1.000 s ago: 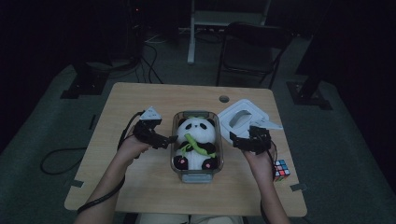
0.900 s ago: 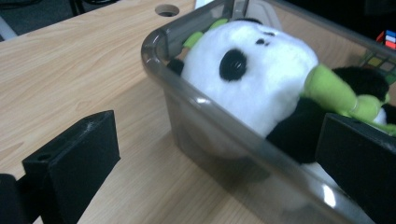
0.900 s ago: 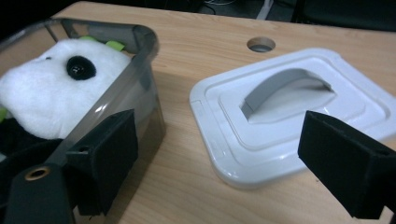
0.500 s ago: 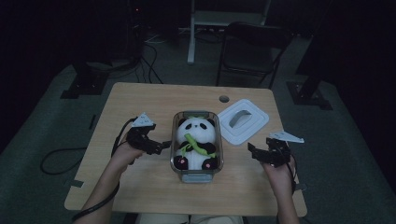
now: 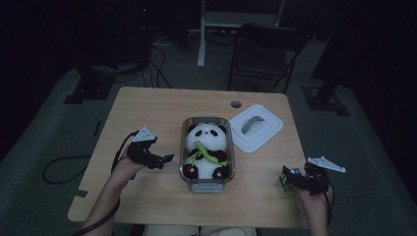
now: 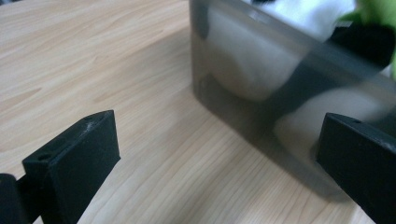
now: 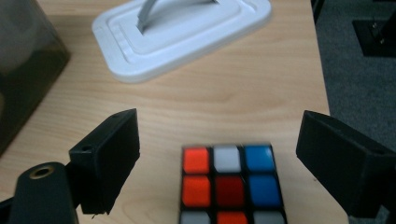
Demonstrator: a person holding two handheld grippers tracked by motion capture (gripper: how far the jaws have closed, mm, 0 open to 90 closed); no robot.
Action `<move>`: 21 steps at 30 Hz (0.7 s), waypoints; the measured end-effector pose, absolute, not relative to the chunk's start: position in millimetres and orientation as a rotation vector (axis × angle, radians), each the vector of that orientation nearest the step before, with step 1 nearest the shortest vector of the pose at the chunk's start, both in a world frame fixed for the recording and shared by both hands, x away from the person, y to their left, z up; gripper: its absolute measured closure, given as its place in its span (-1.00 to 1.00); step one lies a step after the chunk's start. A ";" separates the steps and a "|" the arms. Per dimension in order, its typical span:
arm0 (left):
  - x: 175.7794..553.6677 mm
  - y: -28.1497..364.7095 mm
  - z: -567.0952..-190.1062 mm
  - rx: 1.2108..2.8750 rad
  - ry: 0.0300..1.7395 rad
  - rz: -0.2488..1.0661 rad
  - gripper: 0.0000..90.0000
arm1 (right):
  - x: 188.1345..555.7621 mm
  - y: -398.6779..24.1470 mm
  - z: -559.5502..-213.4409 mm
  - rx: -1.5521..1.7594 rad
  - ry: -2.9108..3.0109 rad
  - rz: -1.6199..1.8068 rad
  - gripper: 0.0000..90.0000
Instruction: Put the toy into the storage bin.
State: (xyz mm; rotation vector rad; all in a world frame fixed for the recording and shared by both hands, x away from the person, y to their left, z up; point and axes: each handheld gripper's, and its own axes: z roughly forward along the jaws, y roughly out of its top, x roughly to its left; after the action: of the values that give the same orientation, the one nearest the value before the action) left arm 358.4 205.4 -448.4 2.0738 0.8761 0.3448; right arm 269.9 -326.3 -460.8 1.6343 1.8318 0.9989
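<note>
A clear plastic container [image 5: 189, 174] stands mid-table with a panda plush [image 5: 206, 145] lying in it. My left gripper [image 5: 164, 161] is open just left of the container, apart from it. In the left gripper view, the container wall [image 6: 261, 79] sits ahead between the gripper's [image 6: 217, 135] spread jaws. A colour cube [image 5: 289, 177] rests near the table's front right corner. My right gripper [image 5: 297, 181] is open around the cube. Its jaws have just been opening, and in the right gripper view [image 7: 219, 128] the cube [image 7: 229, 184] lies between them with a gap on each side.
A white lid [image 5: 255, 127] with a handle lies flat behind and right of the container, and appears beyond the cube [image 7: 182, 32] in the right gripper view. The wooden table [image 5: 147, 113] has a small round hole at its back edge. A chair and stands are on the dark floor beyond.
My right gripper has moved from beside the lid, rightward and toward the front edge, down to the cube. My left gripper has shifted a little toward the front and lower.
</note>
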 end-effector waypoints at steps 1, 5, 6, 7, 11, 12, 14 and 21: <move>357.6 207.9 -451.4 2.063 0.876 0.348 -0.99 | 268.3 -327.1 -462.2 1.649 1.834 0.992 -0.71; 354.2 212.5 -461.1 2.075 0.878 0.353 -0.99 | 262.1 -330.5 -470.4 1.678 1.833 0.972 -0.71; 353.3 213.9 -463.5 2.087 0.872 0.347 -0.99 | 261.0 -330.8 -472.4 1.685 1.835 0.969 -0.71; 351.9 215.4 -466.6 2.099 0.875 0.347 -0.99 | 259.9 -331.0 -474.4 1.692 1.840 0.973 -0.71; 347.9 221.8 -474.4 2.092 0.885 0.340 -0.99 | 256.5 -327.2 -483.8 1.701 1.864 0.951 -0.71; 347.3 222.8 -475.8 2.088 0.892 0.340 -0.99 | 255.9 -326.0 -486.6 1.703 1.863 0.937 -0.70; 345.4 225.4 -480.0 2.094 0.900 0.347 -0.99 | 255.7 -324.6 -491.3 1.707 1.864 0.914 -0.63; 342.8 228.4 -488.5 2.107 0.911 0.340 -0.99 | 254.7 -325.1 -495.5 1.696 1.865 0.892 -0.29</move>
State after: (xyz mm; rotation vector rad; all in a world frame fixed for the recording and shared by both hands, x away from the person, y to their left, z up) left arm 342.8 228.4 -488.5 2.1066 0.9109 0.3395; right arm 254.7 -325.1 -495.5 1.6955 1.8652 0.8922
